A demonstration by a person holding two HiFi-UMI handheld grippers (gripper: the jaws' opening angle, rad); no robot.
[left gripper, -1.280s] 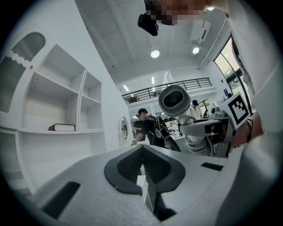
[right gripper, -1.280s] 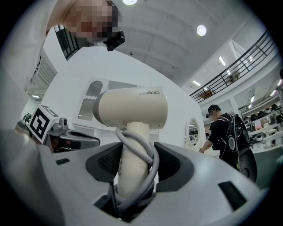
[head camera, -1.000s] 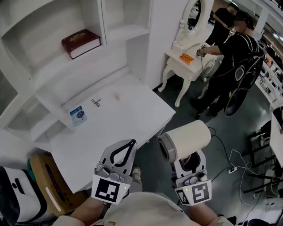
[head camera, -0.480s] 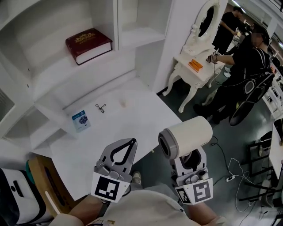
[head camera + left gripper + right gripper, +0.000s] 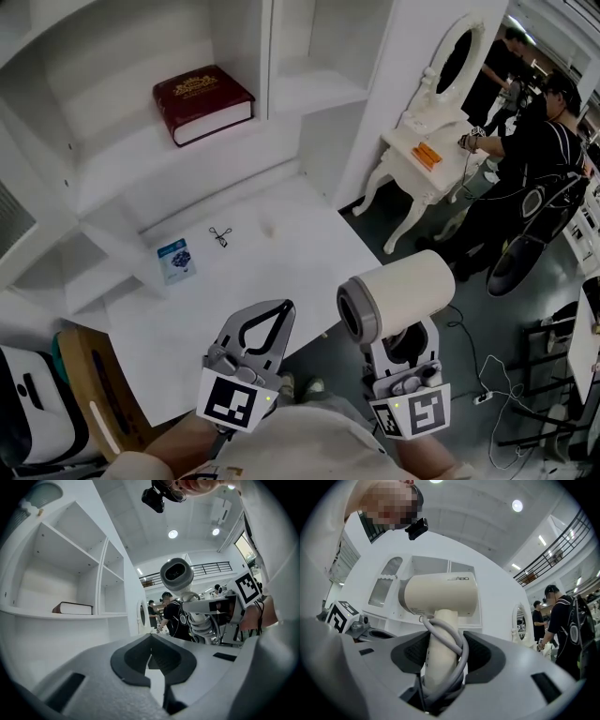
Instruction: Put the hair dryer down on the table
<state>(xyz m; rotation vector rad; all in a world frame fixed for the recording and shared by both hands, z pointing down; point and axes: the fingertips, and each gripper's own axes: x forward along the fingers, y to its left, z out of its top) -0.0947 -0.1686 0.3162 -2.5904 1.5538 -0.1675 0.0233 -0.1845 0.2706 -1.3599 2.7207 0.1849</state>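
Note:
A cream hair dryer (image 5: 403,291) stands upright in my right gripper (image 5: 405,343), nozzle pointing left, above the floor just off the white table's (image 5: 281,258) right front edge. In the right gripper view the gripper (image 5: 443,657) is shut on the dryer's (image 5: 440,595) handle, with the grey cord looped around it. My left gripper (image 5: 279,311) hovers over the table's near edge, shut and with nothing in it; its own view shows its jaw tips (image 5: 151,641) closed together. The dryer (image 5: 177,573) also shows in the left gripper view, up to the right.
A blue packet (image 5: 176,260) and a small black clip (image 5: 220,236) lie at the table's back. A dark red book (image 5: 202,91) rests on the shelf above. To the right stand a white vanity table (image 5: 422,159) and a person (image 5: 534,178); cables lie on the floor.
The head view has swung a little, so the shelf and table sit further right in the picture. Both grippers keep their places and the hair dryer stays gripped.

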